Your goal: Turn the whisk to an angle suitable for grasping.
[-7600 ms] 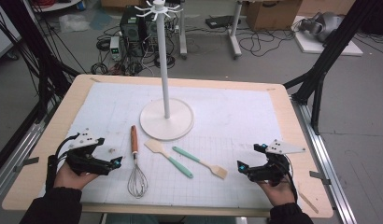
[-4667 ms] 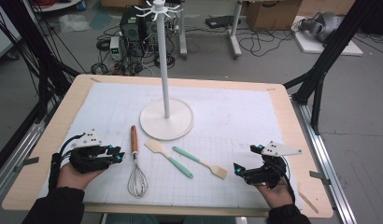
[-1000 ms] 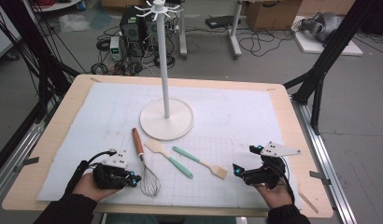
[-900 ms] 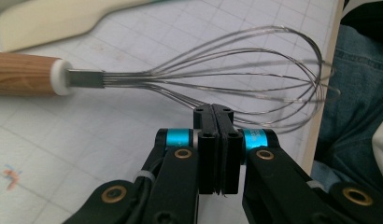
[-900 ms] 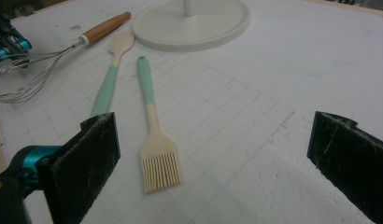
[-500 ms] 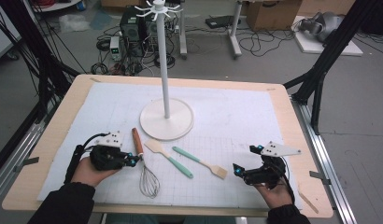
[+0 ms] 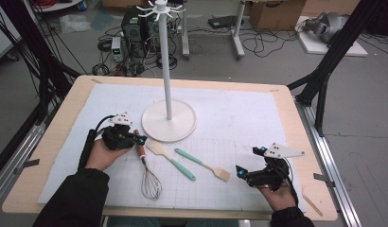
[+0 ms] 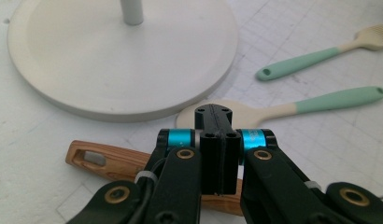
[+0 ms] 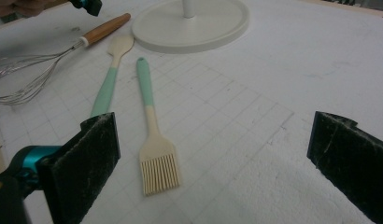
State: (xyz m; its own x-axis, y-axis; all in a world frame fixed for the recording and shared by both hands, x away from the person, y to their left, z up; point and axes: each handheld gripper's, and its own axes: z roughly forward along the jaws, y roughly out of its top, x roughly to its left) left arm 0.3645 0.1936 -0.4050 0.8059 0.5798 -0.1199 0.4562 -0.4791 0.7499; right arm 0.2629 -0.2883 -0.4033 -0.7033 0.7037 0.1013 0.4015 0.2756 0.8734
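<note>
The left tongs [image 8: 216, 154] have their jaws pressed together, clamped on the wooden handle of the whisk [image 7: 147, 172]. The whisk lies on the surface [image 7: 239, 113], its long axis running from the handle near the stand's round base [image 7: 169, 126] to the wire head at the person's side. The right tongs [image 9: 213, 158] gape wide and hold nothing, near the brush [image 7: 204, 164]; the spatula [image 7: 171, 159] lies between brush and whisk.
</note>
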